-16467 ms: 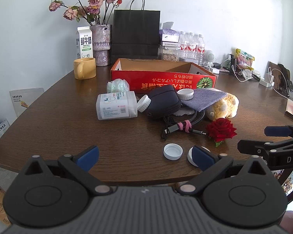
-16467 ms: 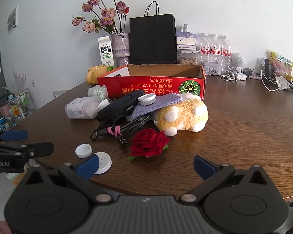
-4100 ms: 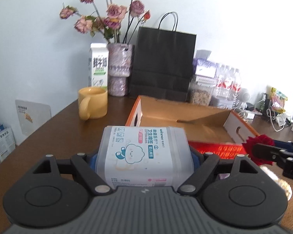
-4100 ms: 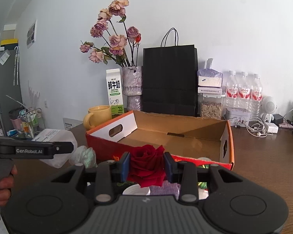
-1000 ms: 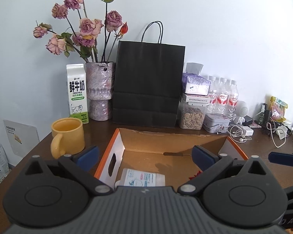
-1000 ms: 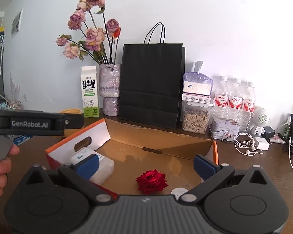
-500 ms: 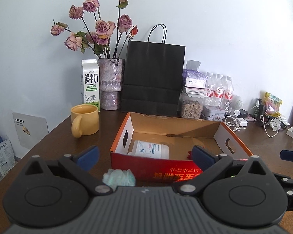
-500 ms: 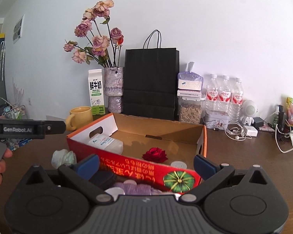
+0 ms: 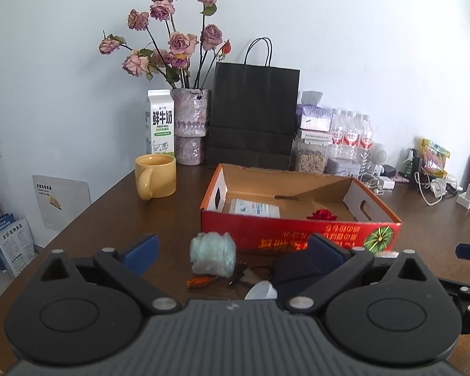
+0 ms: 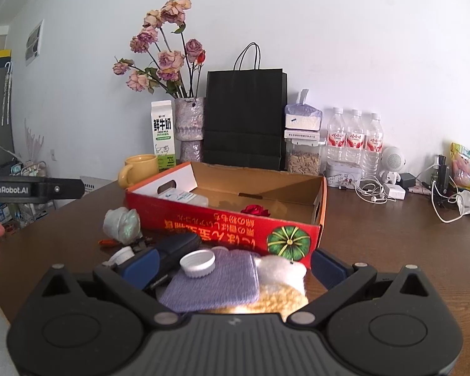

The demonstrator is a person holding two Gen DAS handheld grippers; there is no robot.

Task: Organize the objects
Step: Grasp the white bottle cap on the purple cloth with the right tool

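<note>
The red cardboard box (image 9: 297, 235) (image 10: 222, 228) stands open on the brown table. In it lie the white cotton-swab tub (image 9: 254, 208) (image 10: 181, 196) and the red rose (image 9: 322, 214) (image 10: 255, 210). In front of the box lie a crumpled pale green bag (image 9: 213, 257) (image 10: 122, 222), a black pouch (image 9: 293, 268) (image 10: 175, 250), a purple cloth (image 10: 213, 285) with a white cap (image 10: 197, 262) on it, and a plush toy (image 10: 282, 285). My left gripper (image 9: 232, 250) is open and empty above the bag. My right gripper (image 10: 232, 263) is open and empty above the cloth.
A yellow mug (image 9: 155, 175), milk carton (image 9: 159, 123), vase of dried roses (image 9: 189, 125) and black paper bag (image 9: 253, 116) stand behind the box. Water bottles (image 10: 354, 139), a jar and chargers with cables (image 10: 376, 192) fill the back right. The table edge runs at the left.
Both open grippers have drawn back from the box toward the near table edge. The tub and rose stay in the box; the loose items in front have come into view.
</note>
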